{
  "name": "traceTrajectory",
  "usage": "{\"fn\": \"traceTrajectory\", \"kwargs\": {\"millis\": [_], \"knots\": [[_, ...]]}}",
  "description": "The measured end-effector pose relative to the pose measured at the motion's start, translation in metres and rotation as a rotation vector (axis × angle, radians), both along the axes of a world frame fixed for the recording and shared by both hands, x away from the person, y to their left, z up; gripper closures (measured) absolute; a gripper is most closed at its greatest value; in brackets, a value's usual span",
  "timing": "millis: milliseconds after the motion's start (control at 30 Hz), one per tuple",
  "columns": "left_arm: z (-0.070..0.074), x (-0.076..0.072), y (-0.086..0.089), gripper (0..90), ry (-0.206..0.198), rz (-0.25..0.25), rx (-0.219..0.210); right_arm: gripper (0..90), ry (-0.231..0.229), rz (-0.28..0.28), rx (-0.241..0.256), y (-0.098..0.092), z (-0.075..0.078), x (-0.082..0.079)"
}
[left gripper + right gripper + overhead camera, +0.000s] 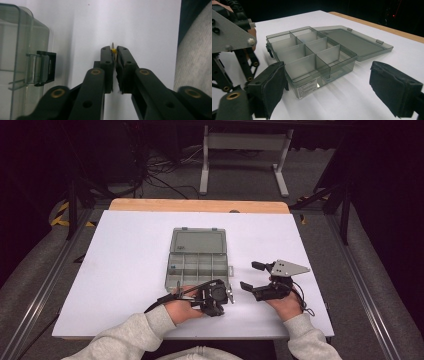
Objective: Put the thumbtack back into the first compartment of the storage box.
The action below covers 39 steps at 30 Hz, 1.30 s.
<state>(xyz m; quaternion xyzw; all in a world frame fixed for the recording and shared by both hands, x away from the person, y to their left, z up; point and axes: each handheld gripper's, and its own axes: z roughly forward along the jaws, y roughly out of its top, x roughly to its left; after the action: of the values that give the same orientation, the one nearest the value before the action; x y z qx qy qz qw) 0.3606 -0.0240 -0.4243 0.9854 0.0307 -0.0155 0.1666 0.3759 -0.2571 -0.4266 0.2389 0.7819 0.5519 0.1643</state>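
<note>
Tightly pinched between the closed jaws of the left gripper (114, 51): a small yellow part (113, 50) with a thin metal pin, held right at the jaw tips and low over the white table (140, 27). Seen just beside those jaws, to their left in the left gripper view: the rounded corner and black latch (46, 67) of a smoky, see-through organizer box (198, 262). Pictured from above near the box's front right corner, with the left hand (182, 309) wrapped around the tool.

Held wide open and empty, near the box's right side: the right gripper (256, 276), jaws well apart, carried in the right hand (287, 306).

Shown open at mid-table, lid (355, 42) folded flat away from the person, dividers marking off several compartments; contents, if any, too faint to make out, apart from a small bluish speck at the left edge in the high view.

Judged to be a sorting step, with the yellow part probably bound for one compartment. Best done, by that reading, by lifting clear of the front wall, centring over a single cell, lowering between the dividers and only then easing the jaws apart. Steadying the light box with the free gripper likely to help against sliding.
</note>
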Motion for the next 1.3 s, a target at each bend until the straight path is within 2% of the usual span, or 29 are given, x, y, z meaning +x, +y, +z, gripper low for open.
{"fn": "traceTrajectory", "kwargs": {"millis": [167,200,533,733,900,1300], "knots": [[0.002,0.000,0.001,84.1,-0.004,0.001,0.002,13.9,0.001,-0.001,0.001,0.000,0.000,0.000],[0.004,0.000,0.002,84.1,0.004,0.007,-0.013,13.9,0.001,-0.001,0.002,0.000,0.000,0.000],[0.018,0.000,0.006,84.1,-0.016,-0.011,-0.017,13.9,0.002,-0.001,0.002,0.000,0.000,0.000],[0.023,0.000,0.009,84.1,-0.020,-0.001,-0.024,13.9,0.002,-0.001,0.001,0.000,0.000,0.000],[0.028,0.002,0.011,84.1,-0.014,-0.002,-0.025,13.9,0.003,0.000,0.001,0.000,0.000,0.000],[0.042,0.010,0.024,84.1,0.009,0.026,-0.060,13.9,0.003,0.002,-0.002,0.001,-0.001,0.000]]}}
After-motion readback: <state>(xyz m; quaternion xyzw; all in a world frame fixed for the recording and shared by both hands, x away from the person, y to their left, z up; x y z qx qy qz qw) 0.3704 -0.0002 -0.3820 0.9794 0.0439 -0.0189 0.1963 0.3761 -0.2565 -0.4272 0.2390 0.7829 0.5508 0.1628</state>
